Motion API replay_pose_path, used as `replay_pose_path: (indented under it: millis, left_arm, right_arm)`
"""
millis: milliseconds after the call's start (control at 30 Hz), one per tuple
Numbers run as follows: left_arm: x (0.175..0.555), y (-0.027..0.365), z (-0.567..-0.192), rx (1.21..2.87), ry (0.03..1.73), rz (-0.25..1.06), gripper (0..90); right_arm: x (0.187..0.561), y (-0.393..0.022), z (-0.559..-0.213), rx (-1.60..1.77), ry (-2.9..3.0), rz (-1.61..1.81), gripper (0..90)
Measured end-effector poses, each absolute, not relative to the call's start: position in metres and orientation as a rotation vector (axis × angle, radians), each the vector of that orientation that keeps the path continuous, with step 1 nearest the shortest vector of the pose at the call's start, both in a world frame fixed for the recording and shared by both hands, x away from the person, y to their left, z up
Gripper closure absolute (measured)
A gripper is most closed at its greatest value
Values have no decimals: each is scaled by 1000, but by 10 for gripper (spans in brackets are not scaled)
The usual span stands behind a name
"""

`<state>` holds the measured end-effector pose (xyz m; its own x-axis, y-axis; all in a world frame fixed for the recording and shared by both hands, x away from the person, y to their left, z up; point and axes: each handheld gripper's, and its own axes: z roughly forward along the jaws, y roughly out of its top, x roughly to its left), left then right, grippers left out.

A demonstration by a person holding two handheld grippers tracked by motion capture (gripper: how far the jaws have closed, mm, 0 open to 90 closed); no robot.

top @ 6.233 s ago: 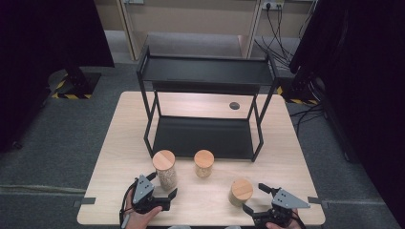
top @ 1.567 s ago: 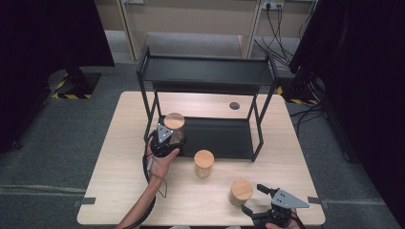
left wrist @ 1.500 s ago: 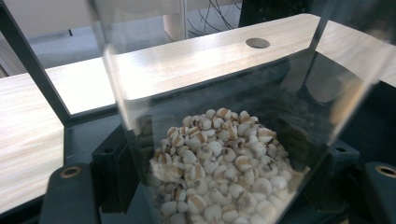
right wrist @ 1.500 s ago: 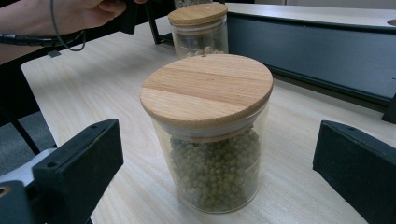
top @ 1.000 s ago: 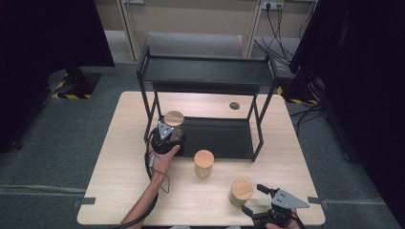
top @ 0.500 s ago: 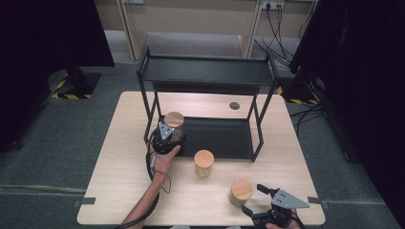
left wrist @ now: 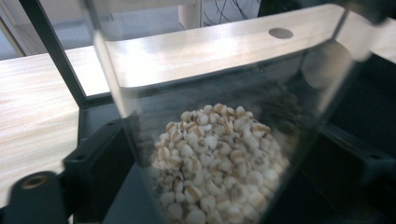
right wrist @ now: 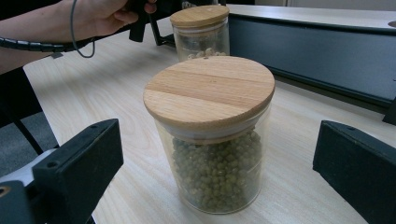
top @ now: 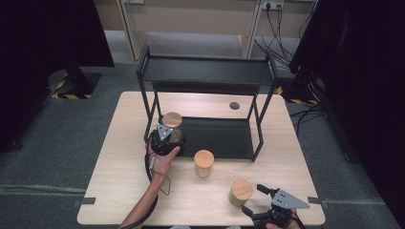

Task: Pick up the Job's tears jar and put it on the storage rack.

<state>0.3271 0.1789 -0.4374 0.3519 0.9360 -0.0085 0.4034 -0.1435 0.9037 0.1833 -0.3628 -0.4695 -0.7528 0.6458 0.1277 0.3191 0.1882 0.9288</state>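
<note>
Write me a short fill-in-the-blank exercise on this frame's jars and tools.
1. The left tool has just been opening around the jar of pale grains on the rack's ____ shelf.
2. The right tool has its jaws ____.
3. The jar before it holds ____ beans.
4. All three jars have ____ lids.

Missing: lower; open; green; wooden

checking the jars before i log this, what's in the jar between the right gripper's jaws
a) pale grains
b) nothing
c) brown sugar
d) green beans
d: the right gripper view shows small green beans in the jar, which stands between the open jaws of the right gripper.
</note>
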Motion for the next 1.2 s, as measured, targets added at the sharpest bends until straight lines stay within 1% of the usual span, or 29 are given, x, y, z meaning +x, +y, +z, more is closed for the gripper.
replay_pose_path:
  millis: [133,233,533,700,800,1200]
  left_arm:
    - [321,177,-434,1721,1202,743,65]
    - [317,176,-431,1718,1205,742,54]
    - [307,170,-426,1724,1212,758,56]
    - [299,168,-423,1725,1204,762,31]
    - [296,169,-422,1723,1202,764,30]
    - [279,178,-420,1728,1160,704,30]
  right_arm:
    - [183,-362,-470,916,2177,1586,20]
    - [183,-362,-470,915,2176,1586,20]
    - [183,-363,-469,916,2173,1591,20]
    - [183,-363,-469,916,2173,1592,20]
    - [183,-363,-469,916,2174,1591,20]
    - [183,-363,-469,917,2173,1591,20]
